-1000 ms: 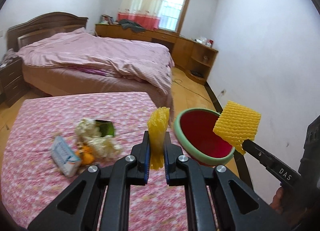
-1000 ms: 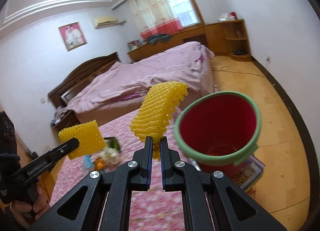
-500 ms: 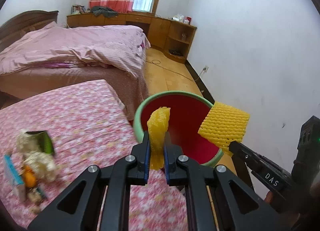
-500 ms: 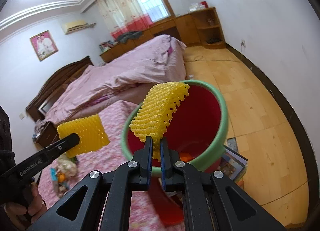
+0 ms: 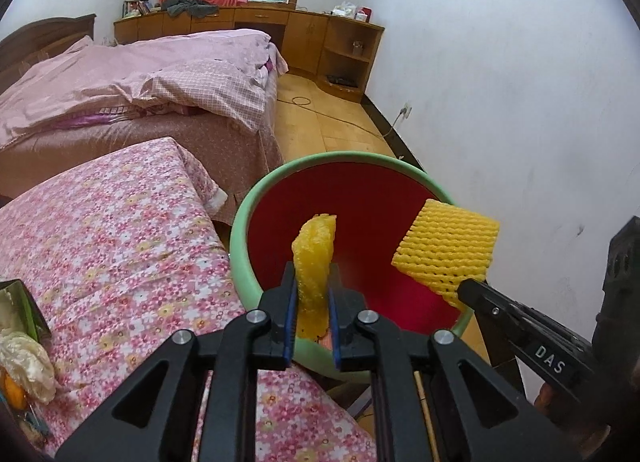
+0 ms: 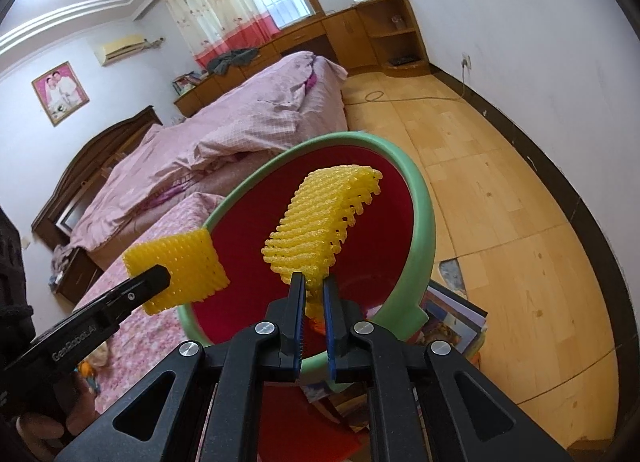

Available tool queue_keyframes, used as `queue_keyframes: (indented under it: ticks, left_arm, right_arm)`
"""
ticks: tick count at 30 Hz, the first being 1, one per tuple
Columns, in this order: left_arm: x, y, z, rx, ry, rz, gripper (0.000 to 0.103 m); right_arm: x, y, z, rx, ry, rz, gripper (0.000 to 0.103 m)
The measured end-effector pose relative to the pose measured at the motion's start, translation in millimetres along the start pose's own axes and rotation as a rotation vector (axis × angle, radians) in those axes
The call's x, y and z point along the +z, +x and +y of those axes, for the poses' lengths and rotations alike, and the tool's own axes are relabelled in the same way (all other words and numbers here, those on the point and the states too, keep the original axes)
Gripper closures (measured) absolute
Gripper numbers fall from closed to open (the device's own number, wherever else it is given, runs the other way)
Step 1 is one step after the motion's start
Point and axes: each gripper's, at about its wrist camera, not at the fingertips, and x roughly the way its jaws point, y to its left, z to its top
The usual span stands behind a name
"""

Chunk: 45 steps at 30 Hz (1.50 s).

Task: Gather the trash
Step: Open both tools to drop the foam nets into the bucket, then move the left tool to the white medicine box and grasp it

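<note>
My left gripper [image 5: 313, 294] is shut on a yellow foam net [image 5: 314, 258] and holds it over the near rim of a red bin with a green rim [image 5: 256, 197]. My right gripper [image 6: 312, 298] is shut on a second yellow foam net [image 6: 320, 229] above the same bin [image 6: 424, 205]. In the left wrist view the right gripper's net [image 5: 448, 250] hangs over the bin's right side. In the right wrist view the left gripper's net [image 6: 180, 270] is at the bin's left rim.
A table with a pink floral cloth [image 5: 112, 229] lies left of the bin, with leftover trash [image 5: 20, 342] at its left edge. A bed [image 5: 140, 81] stands behind. Magazines [image 6: 452, 314] lie on the wooden floor [image 6: 520, 221] beside the bin. A white wall [image 5: 520, 101] is on the right.
Both grippers have moved with their foam nets from beside the table's trash toward the bin and now hold them over its mouth. The bin looks nearer and larger.
</note>
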Motion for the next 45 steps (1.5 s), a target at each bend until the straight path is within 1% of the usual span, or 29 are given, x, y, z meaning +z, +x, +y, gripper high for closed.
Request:
queue_keyframes:
  ticks: [1, 3, 4, 5, 8, 14, 20, 27, 33, 37, 45]
  left_arm:
    - [0, 1, -1, 0.005, 0.000, 0.005, 0.071]
    - [-1, 2, -1, 0.005, -0.006, 0.004, 0.064]
    - [-1, 2, 0, 0.004, -0.008, 0.004, 0.063]
    - [-2, 2, 0, 0.005, -0.011, 0.006, 0.063]
    - [-2, -1, 4, 0.009, -0.029, 0.008, 0.063]
    - [-5, -17, 13, 0.035, -0.066, -0.008, 0.063]
    - [-16, -42, 27, 0.064, -0.126, -0.033, 0.063]
    - [-26, -79, 50, 0.119, -0.180, -0.069, 0.063]
    - [-36, -108, 74, 0.199, -0.242, -0.094, 0.063]
    - [-44, -130, 90, 0.226, -0.281, -0.123, 0.063]
    - [-62, -165, 120, 0.271, -0.344, -0.151, 0.063]
  right_arm:
    - [0, 2, -1, 0.002, 0.004, 0.005, 0.092]
    - [-1, 5, -2, 0.010, 0.007, 0.014, 0.092]
    - [-1, 5, -2, 0.009, 0.007, 0.014, 0.090]
    - [-1, 5, -2, 0.008, 0.008, 0.012, 0.083]
    - [0, 2, -4, 0.012, 0.020, 0.001, 0.078]
    - [-1, -8, -1, 0.016, 0.027, -0.002, 0.076]
    - [-4, -22, 13, 0.047, 0.007, -0.015, 0.076]
    - [-10, -33, 37, 0.088, -0.025, -0.009, 0.075]
    - [-17, -44, 58, 0.138, -0.048, -0.005, 0.075]
    - [-21, -50, 72, 0.155, -0.080, -0.005, 0.071]
    - [-35, -58, 104, 0.193, -0.143, 0.010, 0.070]
